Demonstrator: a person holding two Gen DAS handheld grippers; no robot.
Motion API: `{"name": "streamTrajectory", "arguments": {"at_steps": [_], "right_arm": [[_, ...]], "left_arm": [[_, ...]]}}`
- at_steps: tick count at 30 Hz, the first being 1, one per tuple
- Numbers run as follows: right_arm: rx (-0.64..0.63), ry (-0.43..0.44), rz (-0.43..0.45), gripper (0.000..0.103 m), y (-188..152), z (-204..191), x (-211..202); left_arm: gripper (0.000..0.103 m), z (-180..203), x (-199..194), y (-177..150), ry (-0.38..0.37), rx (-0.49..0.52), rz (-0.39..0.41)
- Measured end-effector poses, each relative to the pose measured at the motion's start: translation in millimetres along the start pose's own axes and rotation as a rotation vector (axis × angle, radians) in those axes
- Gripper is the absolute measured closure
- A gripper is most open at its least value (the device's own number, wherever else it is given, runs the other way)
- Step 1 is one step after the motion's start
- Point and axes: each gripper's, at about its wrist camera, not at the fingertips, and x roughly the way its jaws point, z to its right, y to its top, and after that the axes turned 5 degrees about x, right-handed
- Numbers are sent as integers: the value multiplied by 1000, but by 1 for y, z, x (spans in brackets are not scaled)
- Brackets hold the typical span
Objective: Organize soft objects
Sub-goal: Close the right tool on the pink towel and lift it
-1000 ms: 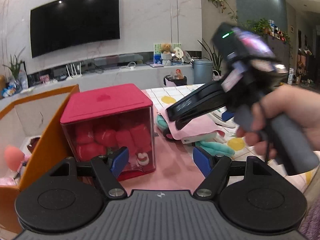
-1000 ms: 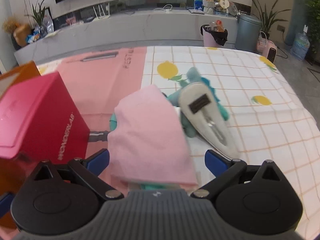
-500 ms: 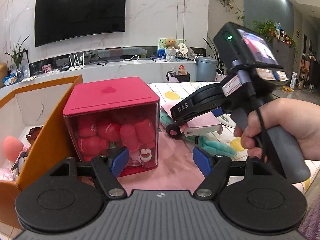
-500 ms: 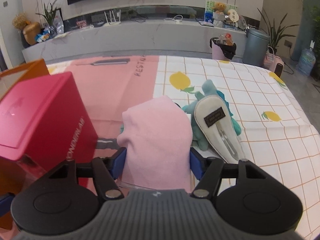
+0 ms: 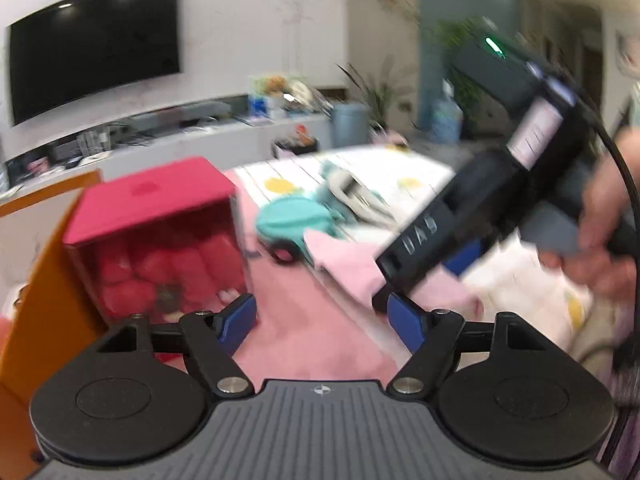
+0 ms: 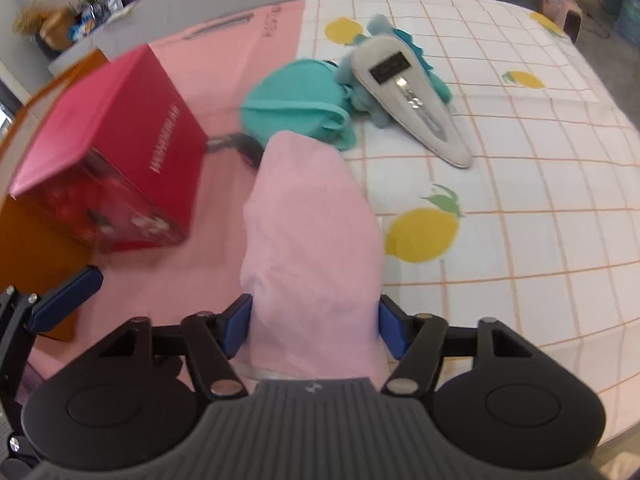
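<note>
My right gripper is shut on a folded pink cloth and holds it above the table. In the left wrist view the same cloth hangs from the right gripper just ahead of my left gripper, which is open and empty. A teal pouch lies beyond the cloth, with a teal plush toy and a grey pointed case beside it. An orange box stands at the left.
A red-lidded clear box of red items stands on the pink mat against the orange box. A lemon-print checked tablecloth covers the right side. A TV and a long shelf are far behind.
My right gripper has pulled the pink cloth back toward me and off the teal pouch, which now shows. The left view has shifted and blurred; its jaws stay open.
</note>
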Motion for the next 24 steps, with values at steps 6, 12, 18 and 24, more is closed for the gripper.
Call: {"name": "streamTrajectory", "arguments": {"at_steps": [6, 12, 18, 24], "right_arm": [[-2, -19, 39, 12, 18, 5, 3], [-92, -37, 125, 7, 38, -11, 6], [-89, -8, 73, 25, 64, -16, 36], [-67, -30, 115, 71, 69, -8, 53]], "left_arm": [[16, -13, 12, -2, -78, -117, -96], [16, -16, 23, -3, -203, -190, -120], [16, -16, 31, -7, -306, -286, -161], [16, -17, 30, -13, -289, -282, -176]]}}
